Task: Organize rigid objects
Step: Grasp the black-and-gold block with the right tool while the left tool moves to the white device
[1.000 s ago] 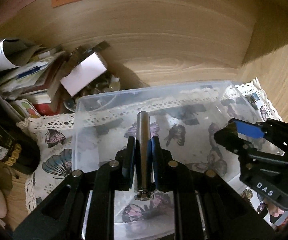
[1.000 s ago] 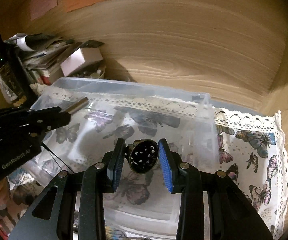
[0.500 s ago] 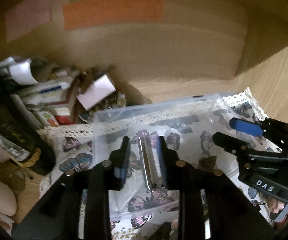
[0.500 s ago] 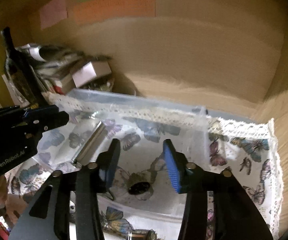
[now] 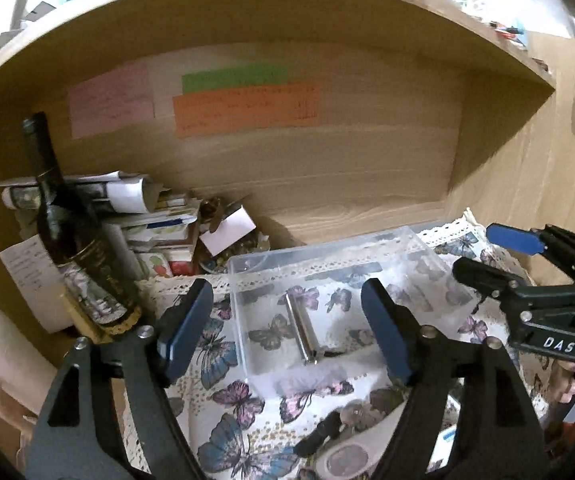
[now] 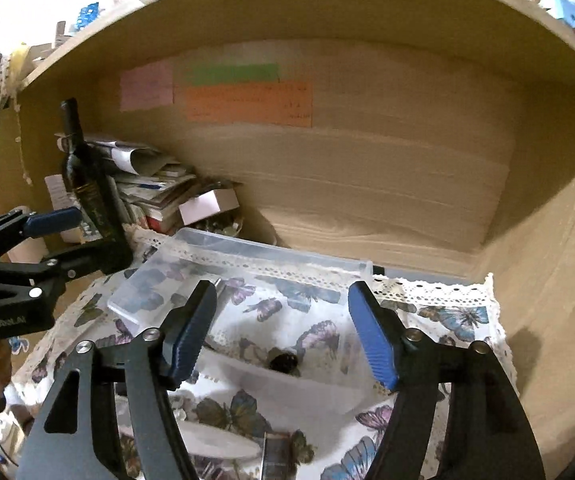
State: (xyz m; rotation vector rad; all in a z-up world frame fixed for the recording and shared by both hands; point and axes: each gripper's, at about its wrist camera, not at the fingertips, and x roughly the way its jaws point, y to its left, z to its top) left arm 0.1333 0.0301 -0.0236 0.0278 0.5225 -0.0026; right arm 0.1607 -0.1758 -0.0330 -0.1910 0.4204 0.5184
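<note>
Under your left gripper (image 5: 287, 332): clear rigid plastic bin (image 5: 419, 240), rectangular w/ rounded corners, sitting on butterfly-print cloth (image 5: 231, 396) w/ lace edging. Cloth pattern shows through the bin walls. Metal rod (image 5: 301, 330) lies flat on the bin floor: smooth, shiny cylinder w/ a collar at the near end. Not touching either pad.

Left gripper jaws are opening, nothing between them; blue ribbed pads sit wide apart either side of the rod in view, well above it.

Your right gripper (image 6: 281, 328): jaws also opening, nothing clamped. Blue ridged pads on black angular arms w/ silver bolts. Below the gap, a small dark round part (image 6: 285, 361) rests on the bin floor near the front wall; looks knobbly, detail too blurred to say more.

Both task items are in the bin, rod toward the left half, round part toward the right, apart from each other.

Left of bin: dark glass wine bottle (image 5: 75, 248), upright, glossy, w/ gold-trim label. Behind it a messy stack of papers and boxes (image 5: 155, 220). Wood-grain back panel (image 5: 327, 168) carries flat paper notes, pink, green, orange (image 5: 247, 110). Near edge of cloth, in the left view: white oval device (image 5: 347, 454) w/ round window, partly cut off.
</note>
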